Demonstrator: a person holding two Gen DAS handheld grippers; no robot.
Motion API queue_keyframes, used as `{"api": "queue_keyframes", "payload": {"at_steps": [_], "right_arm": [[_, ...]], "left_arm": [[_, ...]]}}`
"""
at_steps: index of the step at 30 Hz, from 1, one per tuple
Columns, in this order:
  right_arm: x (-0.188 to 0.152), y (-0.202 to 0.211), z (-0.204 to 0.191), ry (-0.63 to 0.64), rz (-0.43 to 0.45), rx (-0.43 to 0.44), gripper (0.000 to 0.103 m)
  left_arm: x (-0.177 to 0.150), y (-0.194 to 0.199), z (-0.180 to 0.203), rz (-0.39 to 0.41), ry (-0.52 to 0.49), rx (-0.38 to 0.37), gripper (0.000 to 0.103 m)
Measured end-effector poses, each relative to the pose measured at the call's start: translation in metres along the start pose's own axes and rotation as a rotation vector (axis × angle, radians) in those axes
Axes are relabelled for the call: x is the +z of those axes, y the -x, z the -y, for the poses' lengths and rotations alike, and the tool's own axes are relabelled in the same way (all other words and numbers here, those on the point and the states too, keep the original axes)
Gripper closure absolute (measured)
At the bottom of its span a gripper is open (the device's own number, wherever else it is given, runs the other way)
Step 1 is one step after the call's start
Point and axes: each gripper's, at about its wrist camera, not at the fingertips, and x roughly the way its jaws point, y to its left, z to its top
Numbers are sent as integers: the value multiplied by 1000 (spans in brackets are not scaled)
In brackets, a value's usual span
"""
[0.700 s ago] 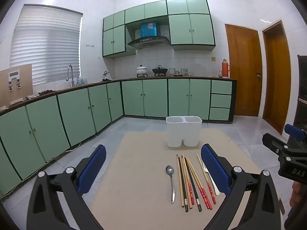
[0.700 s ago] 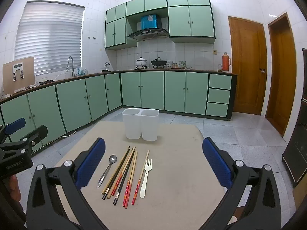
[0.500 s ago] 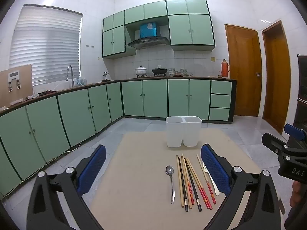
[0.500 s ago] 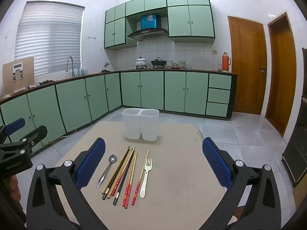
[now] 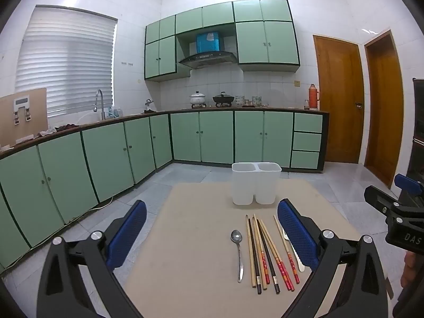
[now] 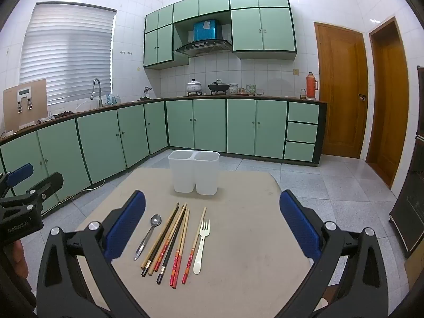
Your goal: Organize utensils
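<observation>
A white two-compartment holder point(image 5: 256, 182) point(image 6: 194, 171) stands empty at the far side of a beige table point(image 5: 190, 259) point(image 6: 246, 265). In front of it lie a metal spoon point(image 5: 237, 251) point(image 6: 148, 234), several chopsticks point(image 5: 267, 254) point(image 6: 169, 241) with black and red ends, and a cream plastic fork point(image 6: 202, 243), partly hidden behind my finger in the left wrist view. My left gripper point(image 5: 212, 234) is open and empty, above the near table. My right gripper point(image 6: 212, 229) is open and empty, with the utensils between its fingers.
Green kitchen cabinets point(image 5: 106, 153) run along the left and back walls. Two wooden doors point(image 6: 341, 90) stand at the right. A dark cabinet point(image 6: 410, 198) stands at the far right. Tiled floor surrounds the table.
</observation>
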Motion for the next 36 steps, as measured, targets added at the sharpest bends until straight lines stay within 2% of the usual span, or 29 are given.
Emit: {"api": "queue_keyframes", "payload": {"at_steps": [36], "right_arm": [[4, 0, -2, -2, 3, 0, 5]], "left_arm": [[14, 2, -9, 0, -2, 4, 6]]}}
